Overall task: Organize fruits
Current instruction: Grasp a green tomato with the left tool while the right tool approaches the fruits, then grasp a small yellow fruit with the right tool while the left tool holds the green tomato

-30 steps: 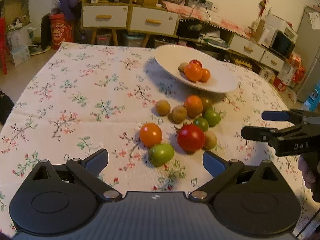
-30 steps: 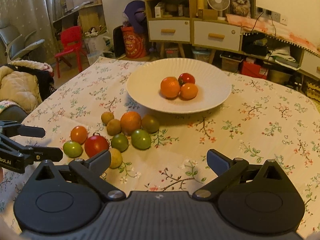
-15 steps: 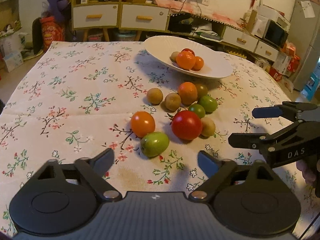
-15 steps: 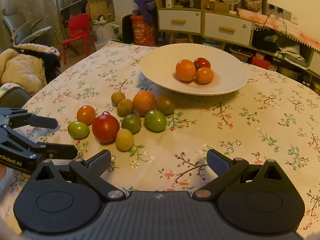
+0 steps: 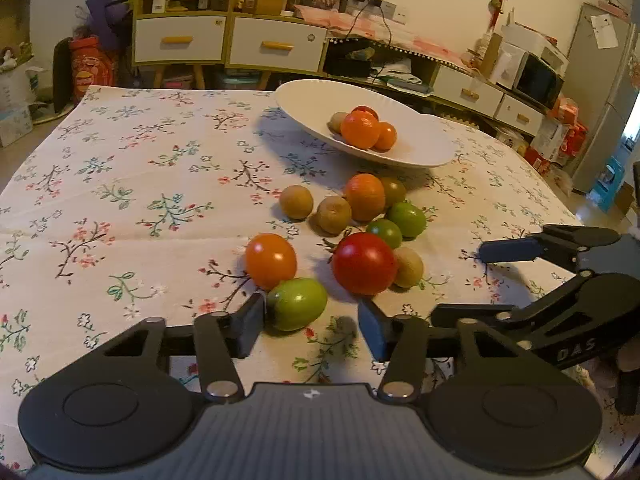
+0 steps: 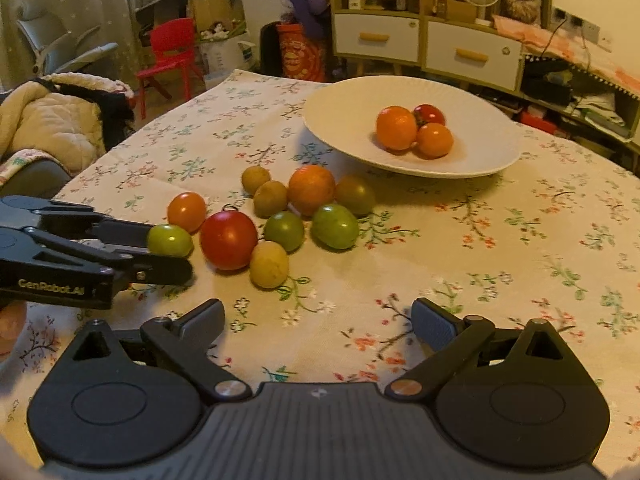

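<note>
Nearest to us, our left tool (image 5: 311,322) is low over the desk (image 5: 120,184) with its two fingers apart, and the green tomato (image 5: 297,303) lies between them: the left finger touches its side or is just beside it, while the right finger is apart from it, so the tool has no hold on it. In the right wrist view the same green tomato (image 6: 169,240) shows at the tips of the left tool (image 6: 160,250), which comes in from the left edge. Our right tool (image 6: 318,318) is wide open and holds nothing; it hovers over the flowered cloth, a little before the group of fruits. Just behind the green tomato we see an orange tomato (image 5: 271,260) touching it, and beside it a big red tomato (image 5: 364,263) with a small yellow-brown fruit (image 5: 408,267) against its right side. Farther on lie two more green tomatoes (image 5: 407,219), two brown round fruits (image 5: 296,201), an orange (image 5: 364,197) and a dark olive fruit (image 5: 393,191), all close together. Behind them stands the white plate (image 5: 424,148), which carries an orange, a smaller orange fruit, a red tomato and one brown fruit. Beyond the desk we see a cabinet with white drawers (image 5: 228,42).
</note>
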Motion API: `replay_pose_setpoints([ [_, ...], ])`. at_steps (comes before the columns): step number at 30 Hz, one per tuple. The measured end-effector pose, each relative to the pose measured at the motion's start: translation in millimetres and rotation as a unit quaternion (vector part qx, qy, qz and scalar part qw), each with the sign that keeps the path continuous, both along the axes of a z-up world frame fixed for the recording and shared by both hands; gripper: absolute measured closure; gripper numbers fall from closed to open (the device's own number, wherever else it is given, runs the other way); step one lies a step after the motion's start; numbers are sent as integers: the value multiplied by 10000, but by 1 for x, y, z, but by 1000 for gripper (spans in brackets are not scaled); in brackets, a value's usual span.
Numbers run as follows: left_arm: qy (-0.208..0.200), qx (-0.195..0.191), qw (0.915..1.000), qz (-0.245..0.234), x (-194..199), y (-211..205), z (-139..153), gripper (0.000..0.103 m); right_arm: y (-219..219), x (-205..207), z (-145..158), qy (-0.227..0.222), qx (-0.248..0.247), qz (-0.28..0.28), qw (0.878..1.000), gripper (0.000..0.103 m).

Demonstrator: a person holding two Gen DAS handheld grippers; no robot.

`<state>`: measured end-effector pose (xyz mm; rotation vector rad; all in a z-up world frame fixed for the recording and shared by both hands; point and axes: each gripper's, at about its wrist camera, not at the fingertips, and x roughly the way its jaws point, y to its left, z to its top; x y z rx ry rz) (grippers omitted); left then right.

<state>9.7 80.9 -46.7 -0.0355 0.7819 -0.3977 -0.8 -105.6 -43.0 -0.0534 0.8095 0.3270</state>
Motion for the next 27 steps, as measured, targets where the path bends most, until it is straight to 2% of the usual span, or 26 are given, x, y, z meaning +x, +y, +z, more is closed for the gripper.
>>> replay_pose_setpoints([
  [5,23,36,10000,11,2,-3,0,76,7,0,-3,-164,-23,192,9997,16],
  [11,74,18,10000,23,3,-3,0,76,22,-2,-7,-418,-416,532,9968,27],
  [14,94,4,10000,22,3,-3,0,76,25,-1,-6,-454,-396,575,9965,35],
  [19,114,-9,9999,20,3,-3,0,76,27,3,-5,-470,-320,634,9964,54],
  [27,113,-6,9999,19,2,-3,0,76,27,5,-3,-443,-246,646,9966,73],
])
